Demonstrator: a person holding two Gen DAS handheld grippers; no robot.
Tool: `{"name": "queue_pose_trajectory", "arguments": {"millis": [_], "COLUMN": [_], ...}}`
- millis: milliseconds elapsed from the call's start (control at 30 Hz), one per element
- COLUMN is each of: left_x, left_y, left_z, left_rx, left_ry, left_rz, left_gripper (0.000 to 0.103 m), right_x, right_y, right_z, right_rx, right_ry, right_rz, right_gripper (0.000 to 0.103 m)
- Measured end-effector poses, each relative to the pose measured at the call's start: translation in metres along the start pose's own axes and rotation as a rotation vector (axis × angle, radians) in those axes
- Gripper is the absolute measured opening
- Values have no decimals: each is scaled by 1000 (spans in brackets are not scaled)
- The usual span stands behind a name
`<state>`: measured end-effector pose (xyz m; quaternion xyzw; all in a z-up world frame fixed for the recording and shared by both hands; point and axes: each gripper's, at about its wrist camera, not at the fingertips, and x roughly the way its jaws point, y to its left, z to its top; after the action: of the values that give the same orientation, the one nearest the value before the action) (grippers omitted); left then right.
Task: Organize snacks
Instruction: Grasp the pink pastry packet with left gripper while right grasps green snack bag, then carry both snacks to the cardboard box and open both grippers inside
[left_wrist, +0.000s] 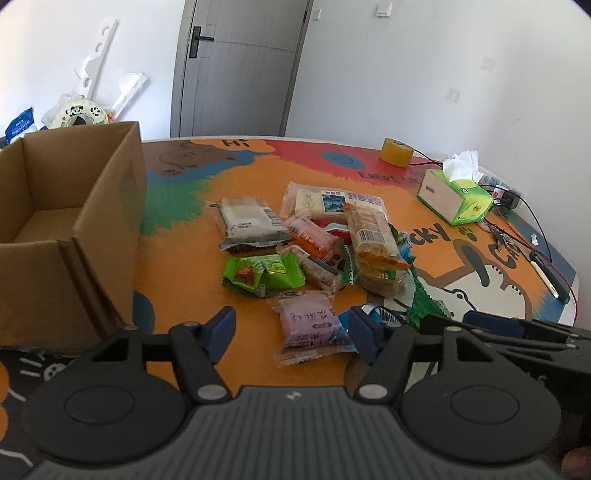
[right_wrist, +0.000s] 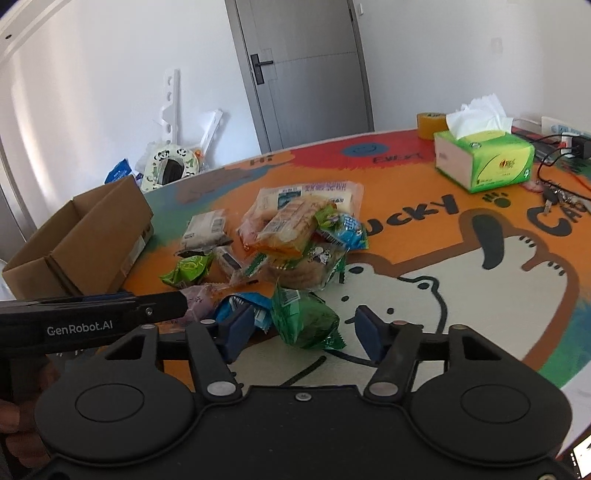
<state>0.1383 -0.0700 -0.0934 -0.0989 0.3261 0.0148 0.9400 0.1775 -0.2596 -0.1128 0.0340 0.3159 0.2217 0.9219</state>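
tools half open: left tool straddles purple pack, right tool straddles green pack, neither pinched.

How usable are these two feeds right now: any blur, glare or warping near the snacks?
Left wrist view: snack pile sharp and evenly daylit, door and box bowed by the fisheye, corners dark. Right wrist view: same warping, a bright wash of light on the wall, snacks soft-shadowed but readable.

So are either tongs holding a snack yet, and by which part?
Neither. The left tongs straddle the pink packet, the right tongs the green packet; neither packet is pinched yet.
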Motion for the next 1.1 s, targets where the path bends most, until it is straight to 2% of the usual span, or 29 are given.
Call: {"name": "queue_pose_trajectory", "arguments": {"millis": [100,200,333,467,500,833,1100], "left_x": [5,13,20,20,19,-7,-35], "left_y": [-2,-4,-3,-4,-4,-4,2], "left_z": [0,-2,-7,-12,-13,-17,-12], "left_rx": [2,2,-2,37,38,58,65], "left_ry": [1,8,31,8,7,-49,-110], "left_rz": [-12,-11,-9,2,1,-18,-15], "left_gripper": [66,65,52,40,37,33,33], "right_x": [6,11,11,7,5,-12,-30], "right_y": [0,2,2,0,0,3,21], "right_z": [0,-1,-3,-5,-6,-11,-5], "right_rx": [1,-5,-1,11,15,35,15], "right_ry": [10,17,15,8,2,-35,-97], "right_rz": [4,3,10,11,12,19,26], "right_gripper": [53,42,37,33,25,18,17]}}
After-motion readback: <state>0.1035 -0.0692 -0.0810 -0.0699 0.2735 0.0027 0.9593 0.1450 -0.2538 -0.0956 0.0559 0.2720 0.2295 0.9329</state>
